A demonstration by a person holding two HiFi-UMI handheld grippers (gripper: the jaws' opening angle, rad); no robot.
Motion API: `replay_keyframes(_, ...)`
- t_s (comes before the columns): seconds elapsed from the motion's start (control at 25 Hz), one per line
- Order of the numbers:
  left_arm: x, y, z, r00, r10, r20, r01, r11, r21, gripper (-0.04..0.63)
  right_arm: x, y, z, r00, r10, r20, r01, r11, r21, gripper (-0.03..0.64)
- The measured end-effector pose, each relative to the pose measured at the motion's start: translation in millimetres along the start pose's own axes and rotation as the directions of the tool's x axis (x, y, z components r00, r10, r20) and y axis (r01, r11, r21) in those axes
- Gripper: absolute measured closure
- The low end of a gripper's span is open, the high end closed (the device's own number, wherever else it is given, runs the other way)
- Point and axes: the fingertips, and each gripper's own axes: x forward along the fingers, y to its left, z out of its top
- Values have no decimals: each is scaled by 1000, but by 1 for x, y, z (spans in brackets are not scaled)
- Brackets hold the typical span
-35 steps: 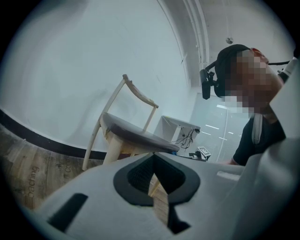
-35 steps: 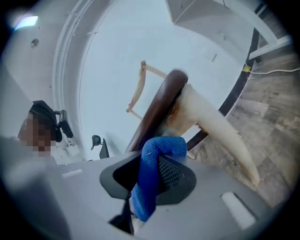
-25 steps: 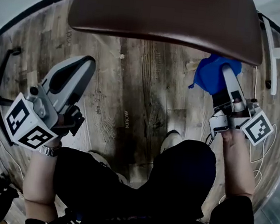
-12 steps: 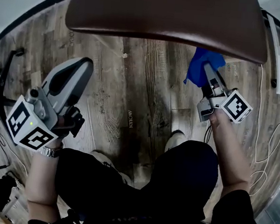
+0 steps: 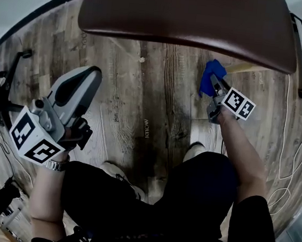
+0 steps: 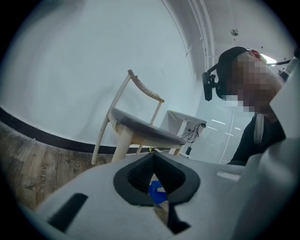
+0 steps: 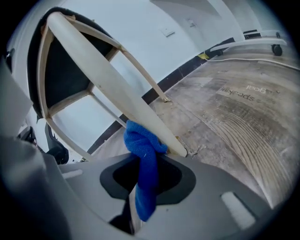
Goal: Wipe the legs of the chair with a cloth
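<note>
Head view: the right tool (image 5: 214,92) gripped the blue cloth (image 5: 210,73) below the chair (image 5: 189,14) seat, against 1 pale leg (image 5: 248,68). The left tool (image 5: 82,84) hung well apart over the floor (image 5: 143,90).

Left gripper view: its jaws stood nearly together, holding nothing.

Right gripper view: the blue cloth touched the leg just above its foot. The leg's long axis slanted up-left, so in my judgement wiping should run upward along it, with the right hand nearer.

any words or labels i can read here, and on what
"know": printed on the floor, head view.
"goal": floor, upside down, right gripper view.
"Coaching": floor, left gripper view, faint.
Other floor prints are too blurred to read.
</note>
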Motion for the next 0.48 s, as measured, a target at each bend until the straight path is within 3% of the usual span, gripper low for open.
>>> replay_keyframes(0.28,-15,6,-1,1000,24,-5,-24,1000,2,597,9,-39,-28,990,-124,-63,132,981,141,535)
replay_keyframes(0.48,-22,9,0,1000,22,-2,-22,1000,0,597,9,-49,-31,989,-134,-66,143,976,164,535)
